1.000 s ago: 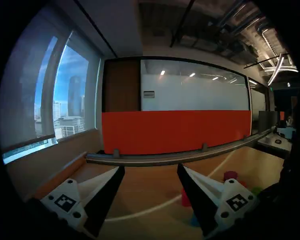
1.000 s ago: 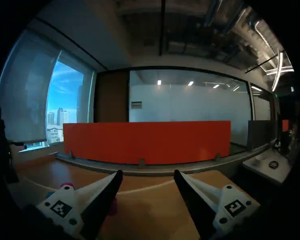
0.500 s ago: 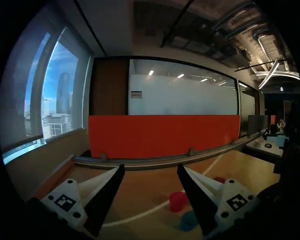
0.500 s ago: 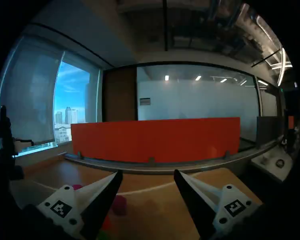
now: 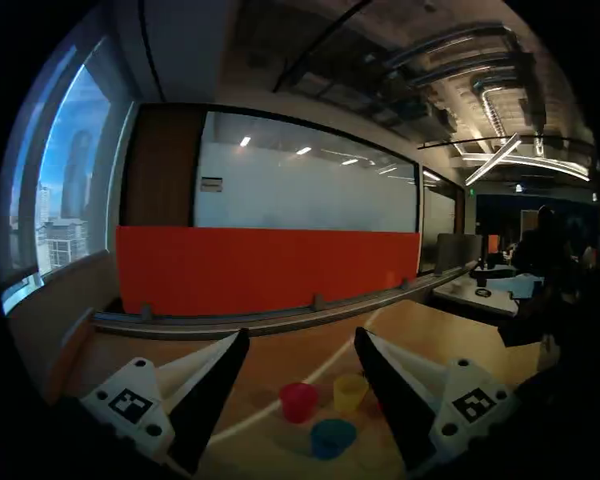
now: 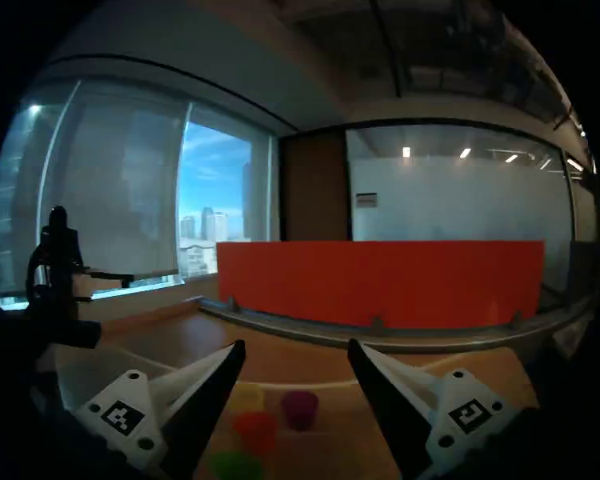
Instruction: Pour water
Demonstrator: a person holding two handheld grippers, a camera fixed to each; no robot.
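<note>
Small plastic cups stand on the wooden table [image 5: 300,360]. In the left gripper view a red cup [image 5: 298,401], a yellow cup [image 5: 350,391] and a blue cup [image 5: 332,438] lie ahead, between the fingers of my left gripper [image 5: 300,356], which is open and empty. In the right gripper view a purple cup [image 6: 299,408], a red cup [image 6: 255,430], a yellow cup [image 6: 246,396] and a green cup [image 6: 234,464] sit between the fingers of my right gripper [image 6: 296,356], also open and empty. Both grippers hover above the table, short of the cups.
An orange divider panel [image 5: 260,268] on a grey rail runs along the table's far edge. Windows are on the left. A dark stand with a handle [image 6: 56,272] rises at the left in the right gripper view. A person's dark silhouette [image 5: 544,248] is at the far right.
Both cameras have swung: the left gripper turned right and the right gripper turned left. The cups have come toward the middle between each gripper's fingers. Both grippers stayed open.
</note>
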